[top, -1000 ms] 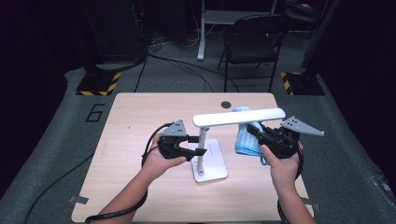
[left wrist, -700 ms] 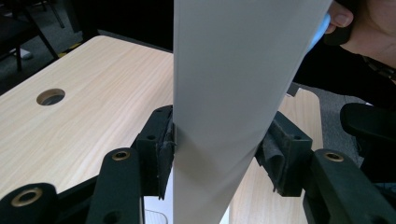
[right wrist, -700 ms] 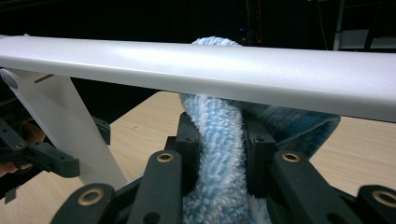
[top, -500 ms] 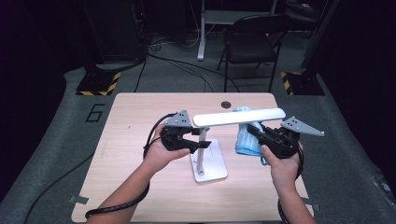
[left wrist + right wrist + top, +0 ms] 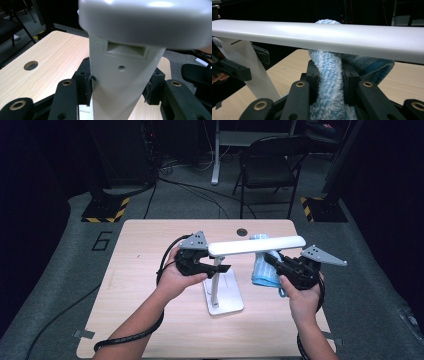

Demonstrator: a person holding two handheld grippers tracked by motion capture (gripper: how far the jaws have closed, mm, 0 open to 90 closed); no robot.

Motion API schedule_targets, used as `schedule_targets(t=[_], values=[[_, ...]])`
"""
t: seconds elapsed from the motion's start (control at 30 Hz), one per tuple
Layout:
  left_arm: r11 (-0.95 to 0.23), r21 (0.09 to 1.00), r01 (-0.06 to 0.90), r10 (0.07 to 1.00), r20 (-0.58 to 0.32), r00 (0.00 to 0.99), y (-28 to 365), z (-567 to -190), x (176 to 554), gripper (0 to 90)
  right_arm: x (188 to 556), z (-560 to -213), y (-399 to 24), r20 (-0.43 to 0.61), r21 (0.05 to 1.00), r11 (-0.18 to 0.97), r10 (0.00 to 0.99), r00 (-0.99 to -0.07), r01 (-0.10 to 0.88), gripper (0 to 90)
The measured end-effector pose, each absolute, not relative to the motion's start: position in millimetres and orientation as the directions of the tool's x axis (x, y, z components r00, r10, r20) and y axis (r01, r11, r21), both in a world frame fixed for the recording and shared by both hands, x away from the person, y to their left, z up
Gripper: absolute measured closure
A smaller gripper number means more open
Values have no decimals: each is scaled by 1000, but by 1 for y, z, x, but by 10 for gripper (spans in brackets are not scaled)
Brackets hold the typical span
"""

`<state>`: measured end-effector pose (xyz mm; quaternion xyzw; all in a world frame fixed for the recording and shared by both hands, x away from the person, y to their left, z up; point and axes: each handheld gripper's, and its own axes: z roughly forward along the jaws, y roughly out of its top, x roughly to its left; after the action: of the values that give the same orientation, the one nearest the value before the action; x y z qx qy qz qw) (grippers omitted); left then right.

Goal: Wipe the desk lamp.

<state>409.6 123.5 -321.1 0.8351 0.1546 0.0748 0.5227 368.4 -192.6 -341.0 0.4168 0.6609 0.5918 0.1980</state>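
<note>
A white desk lamp stands mid-table on a flat base [image 5: 226,299], with a stem [image 5: 215,281] and a long level head [image 5: 257,245]. My left gripper [image 5: 220,268] has the stem [image 5: 120,82] between its jaws just under the head [image 5: 150,22]. The jaws have just been closing, and both pads press on the stem. My right gripper [image 5: 268,259] is shut on a fluffy light-blue cloth [image 5: 262,273]. In the right gripper view the cloth [image 5: 329,72] rises between the pads right behind and under the lamp head [image 5: 324,32].
The wooden table [image 5: 140,255] has a cable hole [image 5: 242,232] near its far edge. A black folding chair [image 5: 270,165] and two hazard-striped stands [image 5: 105,210] are on the carpet beyond. Bare tabletop lies to the left and in front of the lamp.
My left gripper has climbed the lamp stem toward the head and closed tighter on it. The right gripper and the cloth have stayed put.
</note>
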Motion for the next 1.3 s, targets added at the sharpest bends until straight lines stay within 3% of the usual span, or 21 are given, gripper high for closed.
schedule_targets(t=[0.6,1.0,1.3], values=[[-415,896,158,350,-3,937,124,-322,407,524,359,-328,-155,174,958,30,730,-661,286,723],[-410,898,162,353,-8,936,125,-323,406,524,372,-339,-215,259,942,-95,813,-521,321,724],[-407,899,162,349,-10,937,124,-323,407,524,376,-342,-240,260,937,-111,856,-447,332,723]])
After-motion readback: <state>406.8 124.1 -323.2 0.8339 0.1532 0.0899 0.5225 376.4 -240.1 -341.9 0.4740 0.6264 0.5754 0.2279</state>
